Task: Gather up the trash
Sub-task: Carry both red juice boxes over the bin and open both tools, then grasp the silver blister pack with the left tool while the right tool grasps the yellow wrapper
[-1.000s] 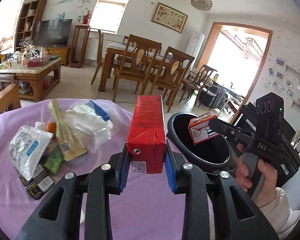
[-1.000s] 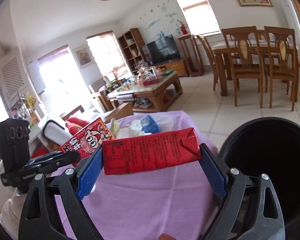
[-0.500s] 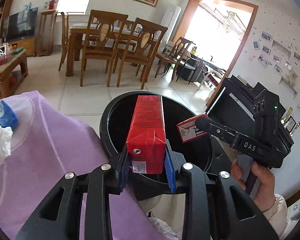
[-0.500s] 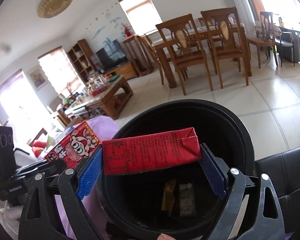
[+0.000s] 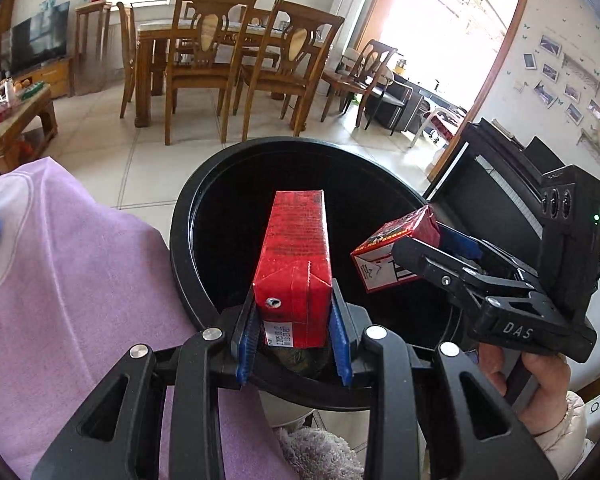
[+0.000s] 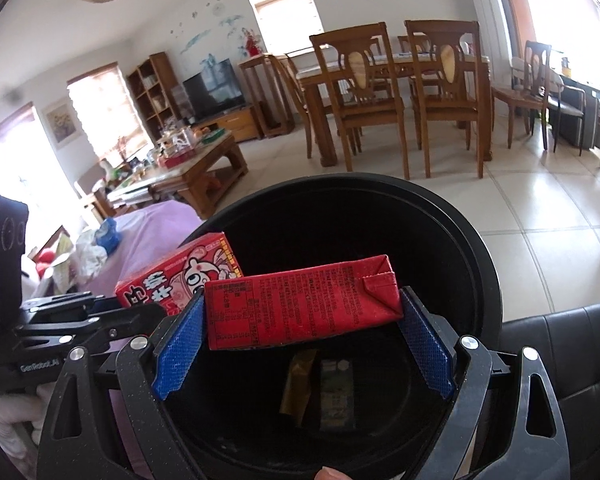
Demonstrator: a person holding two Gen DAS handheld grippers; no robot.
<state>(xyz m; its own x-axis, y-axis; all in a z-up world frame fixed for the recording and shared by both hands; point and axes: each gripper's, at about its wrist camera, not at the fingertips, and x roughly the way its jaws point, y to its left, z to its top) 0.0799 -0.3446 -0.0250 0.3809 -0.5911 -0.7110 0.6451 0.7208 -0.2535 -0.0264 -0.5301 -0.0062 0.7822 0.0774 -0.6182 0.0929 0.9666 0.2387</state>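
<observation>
My left gripper (image 5: 294,330) is shut on a red drink carton (image 5: 296,256), held end-on over the mouth of a black round trash bin (image 5: 188,240). My right gripper (image 6: 300,334) is shut on a second red carton (image 6: 300,308), held crosswise over the same bin (image 6: 480,248). In the left wrist view the right gripper (image 5: 440,252) comes in from the right with its carton (image 5: 396,248). In the right wrist view the left gripper's carton (image 6: 172,276) shows at left. Two flat packets (image 6: 320,388) lie in the bin's bottom.
A purple-covered table (image 5: 60,280) lies left of the bin, with more wrappers and a blue piece (image 6: 108,234) on it. A black piano (image 5: 500,200) stands right of the bin. Dining chairs (image 5: 220,68) and a coffee table (image 6: 188,164) stand beyond on tiled floor.
Both grippers have swung from over the purple table to over the bin, each carrying its carton. Since half a second ago both have moved closer over the bin's mouth.
</observation>
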